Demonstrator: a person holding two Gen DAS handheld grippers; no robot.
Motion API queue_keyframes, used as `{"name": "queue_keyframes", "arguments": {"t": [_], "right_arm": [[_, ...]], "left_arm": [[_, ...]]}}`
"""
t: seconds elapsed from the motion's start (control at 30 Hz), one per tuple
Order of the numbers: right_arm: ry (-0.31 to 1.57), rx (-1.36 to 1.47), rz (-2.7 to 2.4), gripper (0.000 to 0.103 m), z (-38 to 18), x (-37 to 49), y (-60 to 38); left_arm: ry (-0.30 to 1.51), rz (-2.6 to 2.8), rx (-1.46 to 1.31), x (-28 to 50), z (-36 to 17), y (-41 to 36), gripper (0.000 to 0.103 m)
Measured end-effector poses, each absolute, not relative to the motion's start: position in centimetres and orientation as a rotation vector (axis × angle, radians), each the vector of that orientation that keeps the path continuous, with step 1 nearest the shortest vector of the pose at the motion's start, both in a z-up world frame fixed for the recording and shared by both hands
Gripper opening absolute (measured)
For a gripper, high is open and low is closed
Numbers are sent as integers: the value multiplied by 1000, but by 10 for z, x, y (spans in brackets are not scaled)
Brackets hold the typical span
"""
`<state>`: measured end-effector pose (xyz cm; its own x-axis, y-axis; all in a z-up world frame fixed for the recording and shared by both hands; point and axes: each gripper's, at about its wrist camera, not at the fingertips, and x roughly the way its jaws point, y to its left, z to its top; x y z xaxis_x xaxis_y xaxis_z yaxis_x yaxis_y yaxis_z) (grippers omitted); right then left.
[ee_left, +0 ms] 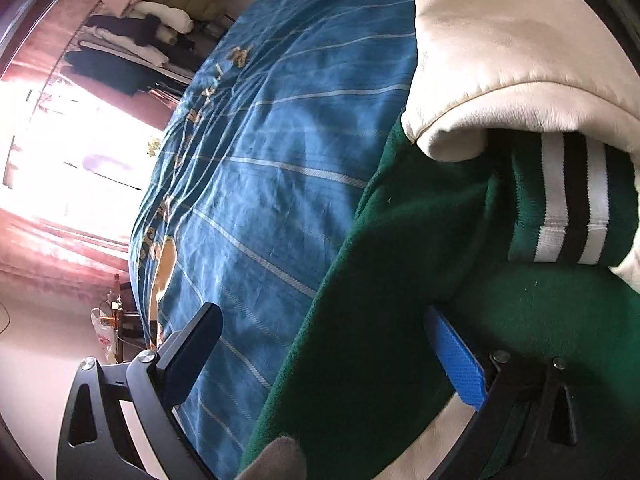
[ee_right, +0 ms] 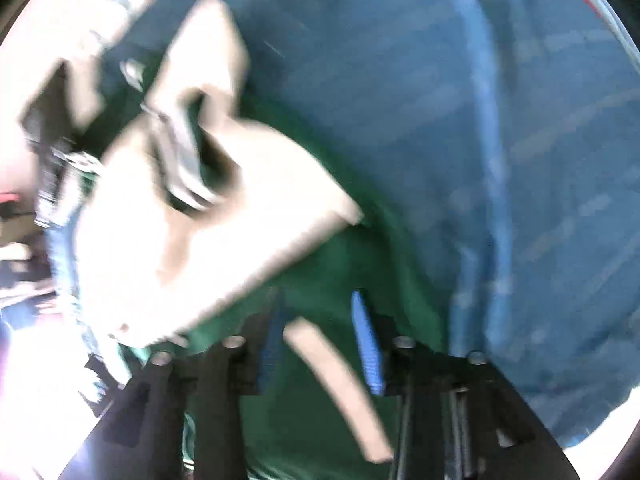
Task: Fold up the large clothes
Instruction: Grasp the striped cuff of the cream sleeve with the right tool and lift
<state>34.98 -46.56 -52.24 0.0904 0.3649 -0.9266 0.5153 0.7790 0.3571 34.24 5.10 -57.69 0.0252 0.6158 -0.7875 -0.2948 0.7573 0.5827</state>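
Left wrist view: green wool varsity jacket with cream leather sleeves, heavy, floppy, slick sleeves; grip hem at 6 o'clock. Left tool gapes empty; right tool half-open, straddling cloth unpinched.

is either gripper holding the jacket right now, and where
Neither. The left gripper is open over the jacket edge; the right gripper is open above it.

Your right-wrist view is smeared with blur — the green jacket loses its edges, and its cream sleeve runs off frame.
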Motion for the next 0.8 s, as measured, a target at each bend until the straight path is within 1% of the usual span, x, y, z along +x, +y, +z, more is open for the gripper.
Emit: {"name": "queue_keyframes", "arguments": {"t": [0.03,0.13,0.23,0.3,0.33,0.37,0.4,0.43,0.5,0.6,0.7,0.73,0.77,0.8], "right_arm": [[1492,769,-90,54,-521,362,-465],[1463,910,-16,56,-538,399,-465],[1469,1026,-16,59,-573,419,-460],[1493,1099,7,59,-603,428,-446],[1501,1103,10,52,-607,428,-439],[1479,1087,4,40,-607,431,-432],[1444,1045,1,22,-601,433,-424],[1434,1003,24,19,-593,434,-423],[1383,919,21,18,-570,433,-418],[1327,847,-29,18,-542,429,-427],[1347,761,-108,19,-542,430,-439],[1380,762,-112,23,-548,436,-444],[1461,748,-109,27,-562,444,-443],[1511,728,-116,38,-570,450,-442]], "left_arm": [[1380,721,251,343,-572,51,103],[1354,746,155,333,-546,47,103],[1304,777,131,324,-516,41,103],[1275,794,121,320,-500,34,103],[1258,807,123,319,-493,31,103],[1251,812,127,320,-489,30,103],[1246,816,122,322,-485,29,103],[1239,820,110,324,-481,29,103],[1230,812,84,331,-477,29,103],[1220,801,90,355,-478,27,103],[1215,791,159,390,-493,20,103],[1223,784,186,403,-503,19,103],[1232,775,213,415,-513,18,103],[1239,773,242,424,-520,17,103]]}}
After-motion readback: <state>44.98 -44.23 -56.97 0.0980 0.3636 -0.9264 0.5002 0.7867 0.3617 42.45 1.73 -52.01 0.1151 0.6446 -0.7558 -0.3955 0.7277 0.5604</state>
